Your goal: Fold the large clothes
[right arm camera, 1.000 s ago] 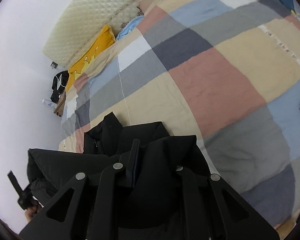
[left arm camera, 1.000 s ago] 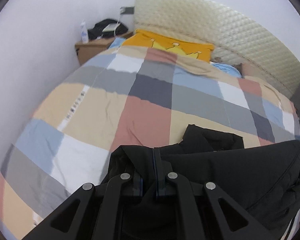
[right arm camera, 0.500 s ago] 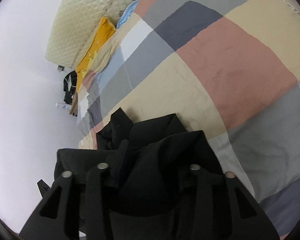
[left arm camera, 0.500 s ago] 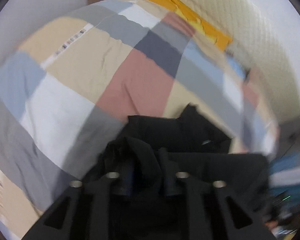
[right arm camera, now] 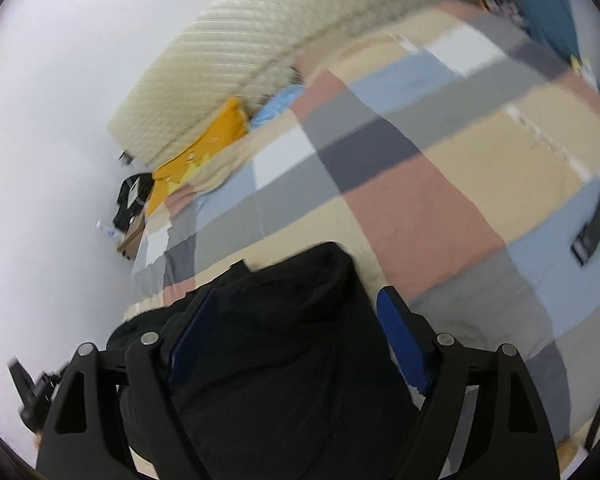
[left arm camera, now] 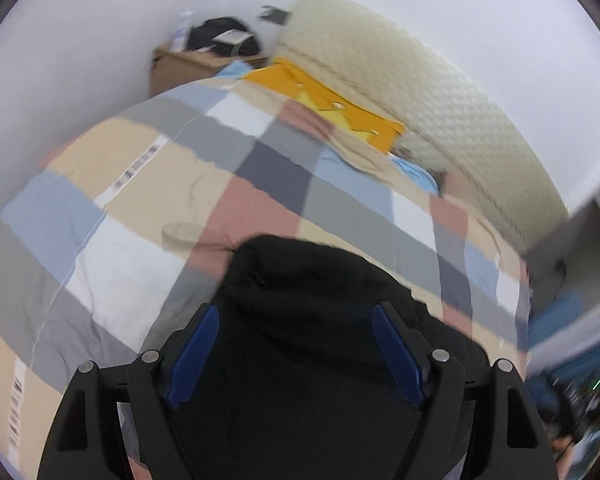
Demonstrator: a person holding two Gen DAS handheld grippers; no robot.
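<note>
bedding fills most of what you see: a patchwork duvet [left arm camera: 148, 184] in beige, grey, pale blue, white, dusty pink and dark slate squares covers the bed, its surface lightly creased. at the head of the bed a quilted cream headboard [left arm camera: 452, 92] leans against the white wall, with a yellow pillow [left arm camera: 332, 104] and a strip of light blue fabric [left arm camera: 414, 170] tucked at its foot. in the corner beside the bed stands a brown box [left arm camera: 172, 68] carrying a dark bag [left arm camera: 220, 36] and a small bottle [left arm camera: 182, 28]. in your right wrist view a black strap [right arm camera: 596, 220] lies on a blue square near the edge of the frame.

your left hand-held gripper [left arm camera: 296, 312] stands wide open, its jaws having just been spreading; the blue pads [left arm camera: 198, 348] flank the black garment [left arm camera: 312, 320] without pressing on it. your right hand-held gripper [right arm camera: 296, 296] is likewise wide open after just spreading, blue pads [right arm camera: 402, 340] clear of the same cloth. the black garment [right arm camera: 284, 340] lies bunched on the duvet at the near side of the bed, directly beneath and between both sets of fingers. both views are blurred, so the garment's folds cannot be read.
</note>
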